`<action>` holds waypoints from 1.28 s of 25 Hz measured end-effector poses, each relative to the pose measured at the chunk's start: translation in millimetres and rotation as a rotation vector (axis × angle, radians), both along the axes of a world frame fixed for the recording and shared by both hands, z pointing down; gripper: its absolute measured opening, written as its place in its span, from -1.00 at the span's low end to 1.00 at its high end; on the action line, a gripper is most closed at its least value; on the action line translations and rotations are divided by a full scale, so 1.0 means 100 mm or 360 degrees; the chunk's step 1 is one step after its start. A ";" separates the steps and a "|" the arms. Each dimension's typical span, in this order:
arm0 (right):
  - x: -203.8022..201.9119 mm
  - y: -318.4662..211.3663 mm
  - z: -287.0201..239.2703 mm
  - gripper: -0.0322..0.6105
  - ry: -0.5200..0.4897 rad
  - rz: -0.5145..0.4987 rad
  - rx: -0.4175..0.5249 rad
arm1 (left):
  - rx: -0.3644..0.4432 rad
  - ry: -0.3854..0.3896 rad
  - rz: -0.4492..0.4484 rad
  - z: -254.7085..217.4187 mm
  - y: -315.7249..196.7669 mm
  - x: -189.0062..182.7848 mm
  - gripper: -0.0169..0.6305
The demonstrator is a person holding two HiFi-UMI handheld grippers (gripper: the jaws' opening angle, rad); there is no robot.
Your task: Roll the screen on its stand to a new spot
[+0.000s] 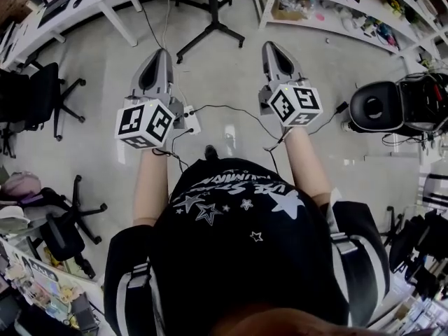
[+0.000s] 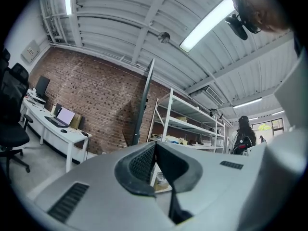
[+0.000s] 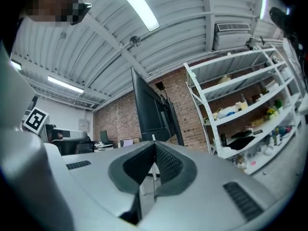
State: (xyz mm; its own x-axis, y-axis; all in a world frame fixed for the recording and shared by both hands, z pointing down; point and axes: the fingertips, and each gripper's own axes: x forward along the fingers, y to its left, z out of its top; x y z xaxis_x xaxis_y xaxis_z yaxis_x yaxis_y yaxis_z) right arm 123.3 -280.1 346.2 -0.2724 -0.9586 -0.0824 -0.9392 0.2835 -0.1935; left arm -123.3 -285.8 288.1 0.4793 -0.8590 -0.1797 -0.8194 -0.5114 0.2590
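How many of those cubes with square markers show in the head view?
2. The left cube sits on the left gripper, at the picture's left. The right cube sits on the right gripper, at the picture's right. Neither looks hidden.

The floor [image 1: 224, 96] was viewed steeply from overhead, the stand's base [image 1: 213, 26] lying at 12 o'clock. Each gripper view was aimed roughly level along its own jaws, from close behind them; the screen [image 2: 144, 100], brick wall [image 2: 96, 105] and shelving [image 2: 187, 124] were shared by both.
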 end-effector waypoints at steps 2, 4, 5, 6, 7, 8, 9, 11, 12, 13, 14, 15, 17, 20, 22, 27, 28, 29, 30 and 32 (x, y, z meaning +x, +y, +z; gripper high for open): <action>-0.07 -0.17 -0.03 -0.89 -0.0006 0.0021 0.0001 | -0.0008 0.0032 0.0007 0.00 -0.18 -0.10 -0.91; -0.16 -0.32 -0.03 -0.89 -0.0004 0.0034 -0.0004 | -0.0020 0.0053 0.0021 0.03 -0.31 -0.17 -0.91; -0.21 -0.38 -0.04 -0.89 0.0002 0.0036 -0.0007 | -0.0024 0.0056 0.0031 0.04 -0.37 -0.20 -0.91; -0.25 -0.45 -0.04 -0.89 0.0011 0.0037 -0.0010 | -0.0028 0.0055 0.0042 0.06 -0.43 -0.21 -0.91; -0.29 -0.52 -0.04 -0.89 0.0021 0.0039 -0.0013 | -0.0032 0.0053 0.0057 0.07 -0.48 -0.22 -0.91; -0.32 -0.58 -0.03 -0.89 0.0029 0.0042 -0.0017 | -0.0034 0.0052 0.0072 0.07 -0.54 -0.21 -0.91; -0.35 -0.63 -0.03 -0.89 0.0034 0.0044 -0.0022 | -0.0036 0.0051 0.0086 0.08 -0.60 -0.20 -0.91; -0.39 -0.73 -0.03 -0.89 0.0045 0.0041 -0.0034 | -0.0034 0.0053 0.0102 0.07 -0.73 -0.19 -0.91; -0.41 -0.78 -0.02 -0.89 0.0055 0.0035 -0.0042 | -0.0030 0.0056 0.0101 0.06 -0.80 -0.19 -0.91; -0.42 -0.83 -0.01 -0.89 0.0064 0.0028 -0.0052 | -0.0026 0.0058 0.0095 0.04 -0.87 -0.19 -0.91; -0.42 -0.89 0.01 -0.89 0.0070 0.0022 -0.0062 | -0.0022 0.0058 0.0089 0.02 -0.94 -0.19 -0.91; -0.41 -0.96 0.02 -0.89 0.0071 0.0016 -0.0070 | -0.0018 0.0054 0.0083 0.00 -1.02 -0.18 -0.91; -0.41 -1.10 0.05 -0.89 0.0065 -0.0005 -0.0083 | -0.0019 0.0040 0.0081 -0.03 -1.18 -0.14 -0.91; -0.40 -1.35 0.07 -0.89 0.0070 -0.0047 -0.0076 | -0.0016 0.0049 0.0127 -0.07 -1.39 -0.02 -0.91; -0.39 -1.56 0.06 -0.89 0.0065 -0.0073 -0.0065 | 0.0002 0.0049 0.0152 -0.11 -1.54 0.07 -0.91; -0.39 -2.10 -0.01 -0.89 0.0046 -0.0134 -0.0037 | 0.0028 0.0031 0.0139 -0.24 -1.93 0.15 -0.91; -0.37 -2.19 -0.03 -0.89 0.0040 -0.0136 -0.0030 | 0.0033 0.0035 0.0134 -0.29 -2.02 0.16 -0.91; -0.36 -2.28 -0.05 -0.89 0.0033 -0.0141 -0.0025 | 0.0035 0.0042 0.0130 -0.33 -2.10 0.17 -0.91; -0.34 -2.35 -0.06 -0.89 0.0027 -0.0149 -0.0022 | 0.0036 0.0050 0.0131 -0.37 -2.18 0.19 -0.90; -0.31 -2.48 -0.05 -0.89 0.0027 -0.0166 -0.0019 | 0.0049 0.0049 0.0141 -0.45 -2.31 0.24 -0.84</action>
